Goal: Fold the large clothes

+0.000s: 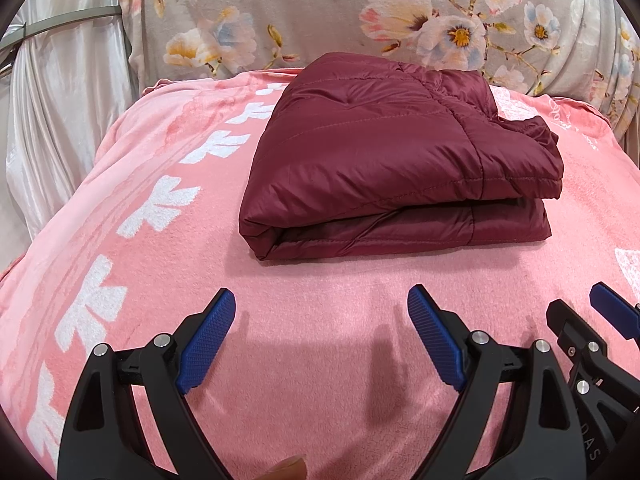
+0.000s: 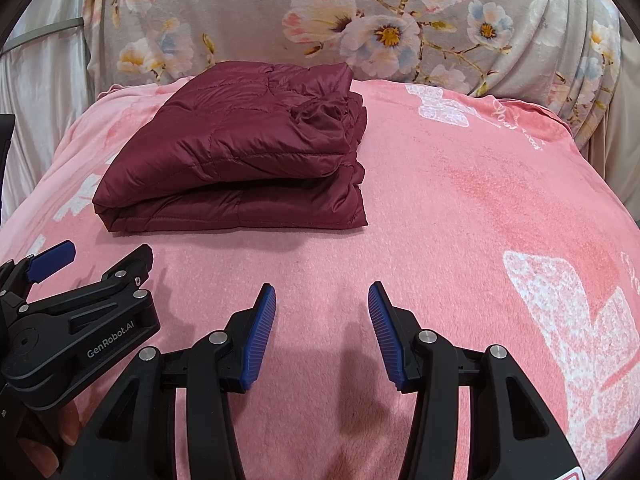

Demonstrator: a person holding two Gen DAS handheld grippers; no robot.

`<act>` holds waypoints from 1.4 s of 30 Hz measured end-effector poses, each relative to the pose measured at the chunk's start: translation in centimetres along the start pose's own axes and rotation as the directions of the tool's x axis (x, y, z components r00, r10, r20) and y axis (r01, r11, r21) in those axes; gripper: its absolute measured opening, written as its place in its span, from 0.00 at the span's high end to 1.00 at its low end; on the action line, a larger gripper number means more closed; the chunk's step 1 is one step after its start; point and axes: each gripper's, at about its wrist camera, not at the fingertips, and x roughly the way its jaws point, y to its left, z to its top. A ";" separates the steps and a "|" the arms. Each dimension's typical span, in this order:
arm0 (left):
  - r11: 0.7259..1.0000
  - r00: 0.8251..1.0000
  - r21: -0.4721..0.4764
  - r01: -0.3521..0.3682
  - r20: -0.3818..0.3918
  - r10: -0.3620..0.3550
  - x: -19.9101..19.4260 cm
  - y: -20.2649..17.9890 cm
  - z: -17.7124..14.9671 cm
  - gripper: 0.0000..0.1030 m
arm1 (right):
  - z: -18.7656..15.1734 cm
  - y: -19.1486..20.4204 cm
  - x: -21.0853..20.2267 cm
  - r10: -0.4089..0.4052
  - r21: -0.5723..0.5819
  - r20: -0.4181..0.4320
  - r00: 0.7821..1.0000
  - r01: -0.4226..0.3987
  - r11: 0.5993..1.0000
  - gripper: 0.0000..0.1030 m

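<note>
Maroon quilted jacket (image 1: 396, 160) lies folded on the pink blanket (image 1: 320, 300), centre frame. Both the left hand-held gripper (image 1: 320, 312) and the right hand-held gripper (image 2: 322, 306) hover apart, empty, short of it.

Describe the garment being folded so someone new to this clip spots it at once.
Start at the pink blanket covering the surface, with floral fabric behind it. On it lies the maroon quilted jacket, folded into a thick rectangle: the only dark, shiny thing there.
</note>
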 end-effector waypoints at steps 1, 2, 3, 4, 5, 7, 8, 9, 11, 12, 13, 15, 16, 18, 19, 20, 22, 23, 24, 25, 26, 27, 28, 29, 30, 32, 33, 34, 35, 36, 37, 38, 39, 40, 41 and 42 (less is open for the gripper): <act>1.000 1.000 0.000 0.000 0.000 0.000 0.0 0.0 0.0 0.17 | 0.0 0.0 0.0 -0.001 0.000 0.000 1.000 0.001 1.000 0.53; 1.000 1.000 0.000 0.000 0.000 0.000 0.0 0.0 0.0 0.17 | 0.0 -0.1 0.0 -0.002 -0.002 0.001 1.000 0.002 1.000 0.53; 1.000 1.000 0.001 0.000 0.000 0.000 0.0 0.0 0.0 0.17 | 0.0 -0.1 0.0 -0.004 -0.002 0.001 1.000 0.004 1.000 0.53; 1.000 1.000 0.001 -0.001 0.001 0.001 0.0 0.0 0.0 0.17 | 0.0 0.0 0.0 -0.004 -0.002 0.001 1.000 0.004 1.000 0.53; 1.000 1.000 0.001 -0.001 0.001 0.001 0.0 0.0 0.0 0.17 | 0.0 -0.1 0.0 -0.004 -0.003 0.001 1.000 0.004 1.000 0.53; 1.000 1.000 0.001 0.000 0.000 0.000 0.0 0.0 0.0 0.17 | 0.1 -0.2 0.0 -0.004 -0.003 0.002 1.000 0.004 1.000 0.53; 1.000 1.000 0.001 0.000 0.000 0.000 0.0 0.0 0.0 0.17 | 0.1 -0.1 0.0 -0.004 -0.002 0.002 1.000 0.004 1.000 0.53; 1.000 1.000 0.001 0.001 0.000 -0.001 0.0 0.0 0.0 0.17 | 0.1 -0.1 0.0 -0.003 -0.003 0.002 1.000 0.003 1.000 0.53; 1.000 1.000 0.001 0.000 0.000 0.000 0.0 0.0 0.0 0.17 | 0.1 -0.2 0.0 -0.005 -0.004 0.002 1.000 0.005 1.000 0.53; 1.000 1.000 0.001 0.000 0.000 0.000 0.0 0.0 0.0 0.17 | 0.1 -0.1 0.0 -0.005 -0.004 0.002 1.000 0.005 1.000 0.53; 1.000 1.000 0.002 0.001 0.000 -0.001 0.0 0.0 0.0 0.17 | 0.1 0.0 0.0 -0.006 -0.004 0.002 1.000 0.006 1.000 0.53; 1.000 1.000 0.001 0.000 0.001 0.000 0.0 0.0 0.0 0.17 | 0.1 0.0 0.0 -0.007 -0.004 0.002 1.000 0.007 1.000 0.53; 1.000 1.000 0.001 0.000 0.000 0.000 0.0 0.0 0.0 0.17 | 0.1 0.0 0.0 -0.007 -0.004 0.002 1.000 0.007 1.000 0.53; 1.000 1.000 0.001 -0.001 0.000 0.001 0.0 0.0 0.0 0.17 | 0.1 0.0 0.0 -0.006 -0.004 0.003 1.000 0.006 1.000 0.53; 1.000 1.000 0.002 0.000 0.000 0.000 0.0 0.0 0.0 0.17 | 0.1 0.0 0.0 -0.006 -0.005 0.003 1.000 0.007 1.000 0.53; 1.000 1.000 0.001 -0.001 0.001 0.001 0.0 -0.1 0.0 0.17 | 0.1 -0.1 0.0 -0.007 -0.005 0.003 1.000 0.007 1.000 0.53; 1.000 1.000 0.001 -0.001 0.001 0.001 0.0 0.0 0.0 0.17 | 0.1 0.0 0.0 -0.007 -0.005 0.002 1.000 0.007 1.000 0.53; 1.000 1.000 0.002 -0.001 0.001 0.001 0.0 0.0 0.0 0.17 | 0.1 -0.1 0.0 -0.007 -0.005 0.002 1.000 0.007 1.000 0.53; 1.000 1.000 0.002 -0.001 0.001 0.001 0.0 0.0 0.0 0.17 | 0.1 0.1 0.0 -0.007 -0.004 0.003 1.000 0.007 1.000 0.53; 1.000 1.000 0.002 -0.001 0.001 0.001 0.0 0.1 0.0 0.17 | 0.1 0.1 0.0 -0.007 -0.005 0.003 1.000 0.007 1.000 0.53; 1.000 1.000 0.002 0.000 0.001 0.000 0.0 0.0 0.0 0.17 | 0.1 0.0 0.0 -0.007 -0.005 0.003 1.000 0.007 1.000 0.53; 1.000 1.000 0.002 -0.001 0.001 0.001 0.0 0.0 0.0 0.17 | 0.1 0.0 0.1 -0.007 -0.005 0.002 1.000 0.007 1.000 0.53; 1.000 1.000 0.003 0.000 0.001 0.000 0.0 0.0 0.0 0.17 | 0.0 0.1 0.1 -0.007 -0.005 0.001 1.000 0.007 1.000 0.53; 1.000 1.000 0.003 -0.001 0.001 0.001 0.0 0.0 0.0 0.17 | 0.1 -0.1 0.1 -0.006 -0.006 0.000 1.000 0.006 1.000 0.53; 1.000 1.000 0.004 -0.001 0.000 0.001 0.0 0.0 0.0 0.17 | 0.0 0.1 0.0 -0.008 -0.006 0.001 1.000 0.008 1.000 0.53; 1.000 1.000 0.003 -0.001 0.001 0.001 0.0 -0.1 0.0 0.17 | 0.1 0.1 0.0 -0.008 -0.006 0.000 1.000 0.008 1.000 0.53; 1.000 1.000 0.002 -0.001 0.001 0.001 0.0 -0.1 0.0 0.17 | 0.1 0.1 0.0 -0.009 -0.006 -0.001 1.000 0.009 1.000 0.53; 1.000 1.000 0.001 -0.002 0.001 0.002 0.0 -0.1 0.0 0.17 | 0.2 0.0 0.0 -0.008 -0.005 -0.001 1.000 0.008 1.000 0.53; 1.000 1.000 0.001 -0.003 0.001 0.003 0.0 0.0 0.0 0.17 | 0.1 0.1 0.0 -0.008 -0.006 0.000 1.000 0.008 1.000 0.53; 1.000 1.000 0.001 -0.002 0.001 0.002 0.0 -0.1 0.0 0.17 | 0.1 0.0 0.0 -0.008 -0.007 0.000 1.000 0.008 1.000 0.53; 1.000 1.000 0.003 -0.002 0.001 0.002 0.0 -0.1 0.0 0.17 | 0.1 0.1 0.0 -0.008 -0.007 0.000 1.000 0.008 1.000 0.53; 1.000 1.000 0.003 -0.001 0.001 0.001 0.0 -0.1 0.0 0.17 | 0.2 -0.1 0.0 -0.009 -0.007 0.001 1.000 0.009 1.000 0.53; 1.000 1.000 0.003 -0.002 0.001 0.002 0.0 0.0 0.0 0.17 | 0.1 0.0 0.0 -0.008 -0.007 0.001 1.000 0.008 1.000 0.53; 1.000 1.000 0.003 -0.002 0.001 0.002 0.0 -0.1 0.0 0.17 | 0.2 0.0 0.0 -0.008 -0.008 0.002 1.000 0.008 1.000 0.53; 1.000 1.000 0.003 -0.002 0.001 0.002 0.0 -0.1 0.0 0.17 | 0.2 -0.1 0.0 -0.008 -0.008 0.002 1.000 0.008 1.000 0.53; 1.000 1.000 0.002 -0.002 0.001 0.002 0.0 -0.1 0.0 0.17 | 0.2 -0.2 0.0 -0.008 -0.008 0.002 1.000 0.008 1.000 0.53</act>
